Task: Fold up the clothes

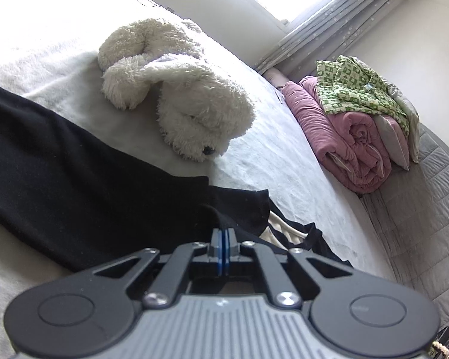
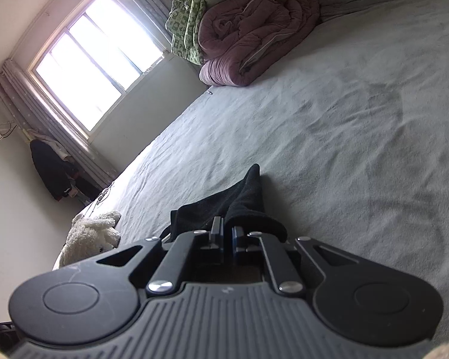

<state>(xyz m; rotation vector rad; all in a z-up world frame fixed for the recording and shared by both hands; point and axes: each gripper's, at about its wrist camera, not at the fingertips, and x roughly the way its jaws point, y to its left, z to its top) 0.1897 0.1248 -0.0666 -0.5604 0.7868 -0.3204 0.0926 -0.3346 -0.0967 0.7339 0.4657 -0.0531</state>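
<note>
A black garment (image 1: 74, 179) lies spread across the bed, running from the left edge of the left wrist view toward the gripper. My left gripper (image 1: 223, 233) has its blue pads pressed together at the garment's near edge, and the fabric puckers up into the tips. A pale lining (image 1: 280, 230) shows just to its right. In the right wrist view another part of the black garment (image 2: 242, 197) is bunched up between the fingers of my right gripper (image 2: 227, 227), which is shut on it, and a fold stands up beyond the tips.
A white plush toy (image 1: 179, 95) (image 2: 89, 236) lies on the pale bed sheet (image 1: 269, 164) beyond the garment. A rolled pink quilt (image 1: 344, 143) (image 2: 254, 36) with a green patterned cloth (image 1: 359, 86) on it sits at the far end. A window (image 2: 89, 59) and a hanging dark coat (image 2: 51, 170) are behind.
</note>
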